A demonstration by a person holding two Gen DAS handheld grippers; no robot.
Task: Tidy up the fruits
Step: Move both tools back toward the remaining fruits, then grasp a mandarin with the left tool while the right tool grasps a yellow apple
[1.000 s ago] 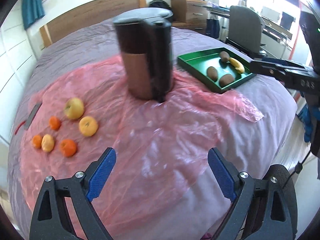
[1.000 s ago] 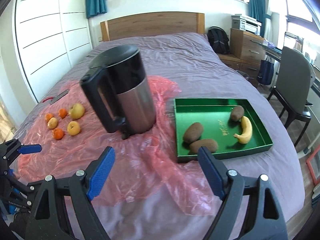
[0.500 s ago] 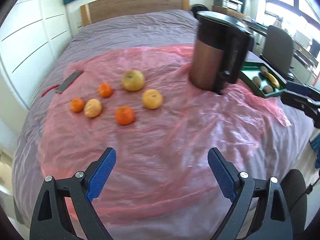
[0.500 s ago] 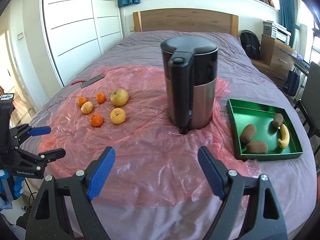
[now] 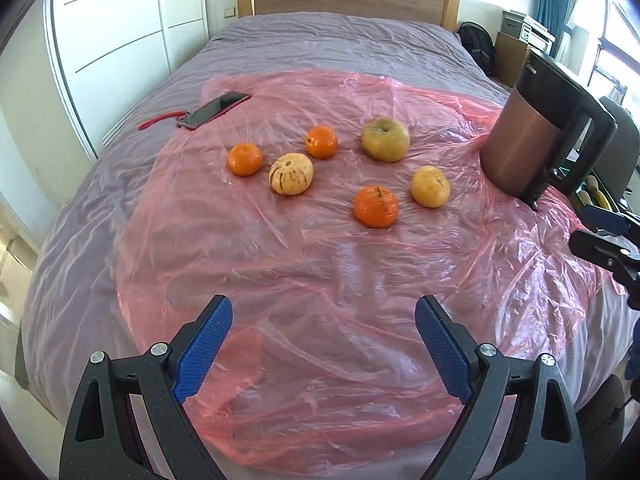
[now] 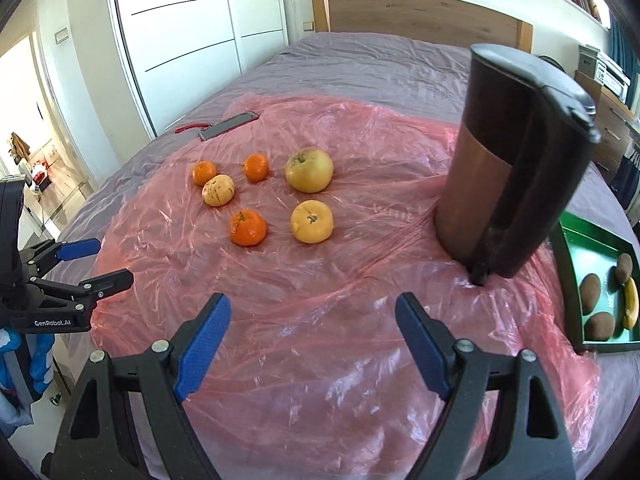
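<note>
Your left gripper (image 5: 320, 344) and right gripper (image 6: 312, 336) both hover over the pink plastic sheet (image 5: 320, 264) on the bed (image 5: 340, 40), fingers spread wide and holding nothing. The 6 loose fruits (image 5: 376, 206) lie beyond them, near the kettle (image 6: 516, 168). Only your right view shows the green tray (image 6: 568, 280) clearly, holding 3 brown fruits (image 6: 590, 289) and a banana (image 6: 631, 304).
</note>
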